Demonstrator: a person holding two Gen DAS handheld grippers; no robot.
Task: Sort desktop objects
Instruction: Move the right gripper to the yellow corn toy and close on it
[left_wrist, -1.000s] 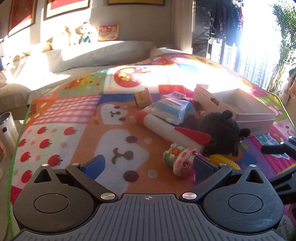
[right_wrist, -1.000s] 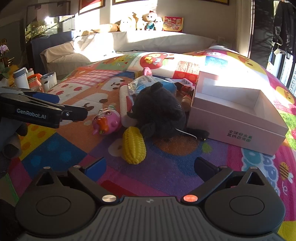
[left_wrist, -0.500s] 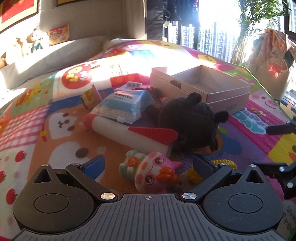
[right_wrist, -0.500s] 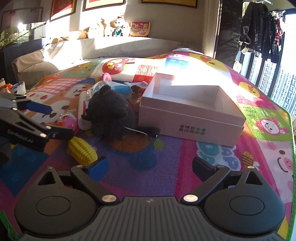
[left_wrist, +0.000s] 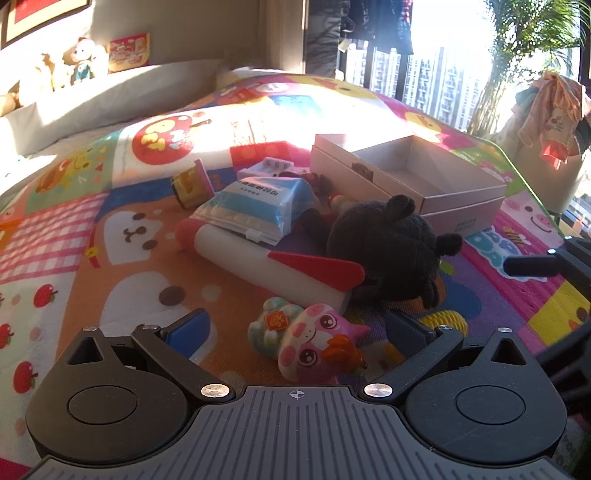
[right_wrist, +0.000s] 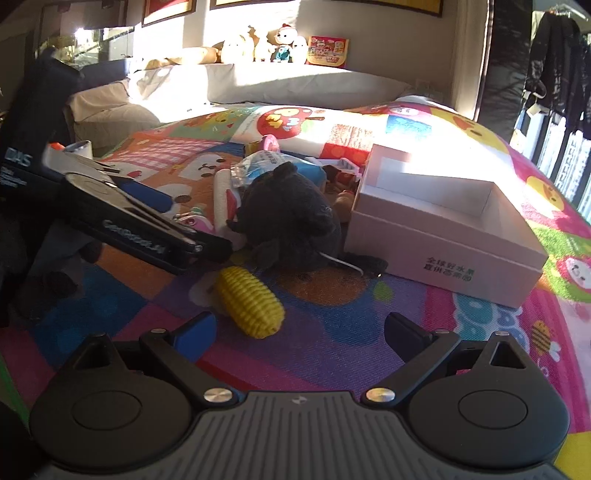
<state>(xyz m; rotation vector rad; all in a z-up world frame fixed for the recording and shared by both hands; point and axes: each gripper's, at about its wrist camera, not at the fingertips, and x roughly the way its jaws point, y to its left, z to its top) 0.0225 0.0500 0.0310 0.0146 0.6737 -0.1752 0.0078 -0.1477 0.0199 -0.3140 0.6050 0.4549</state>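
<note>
My left gripper (left_wrist: 297, 328) is open, low over the play mat. A pink squishy animal toy (left_wrist: 314, 343) lies on the mat between its fingers, and neither pad touches it. Behind the toy lie a white roller with a red flap (left_wrist: 266, 262), a blue tissue pack (left_wrist: 258, 206) and a black plush (left_wrist: 388, 251). My right gripper (right_wrist: 301, 332) is open and holds nothing. A yellow knitted corn (right_wrist: 251, 302) lies just ahead of its left finger. The open white box (right_wrist: 443, 221) stands to the right of the plush (right_wrist: 291, 218).
One of the right gripper's fingers (left_wrist: 528, 266) reaches in from the right edge of the left wrist view. Small packets (left_wrist: 192, 182) lie behind the tissue pack. Cushions with soft toys (right_wrist: 280, 48) line the back wall. Cups (right_wrist: 79, 147) stand off the mat's left edge.
The left gripper has swung right and come down around the pink toy, which now lies between its fingers. The right view swung towards the box and came back to the corn.
</note>
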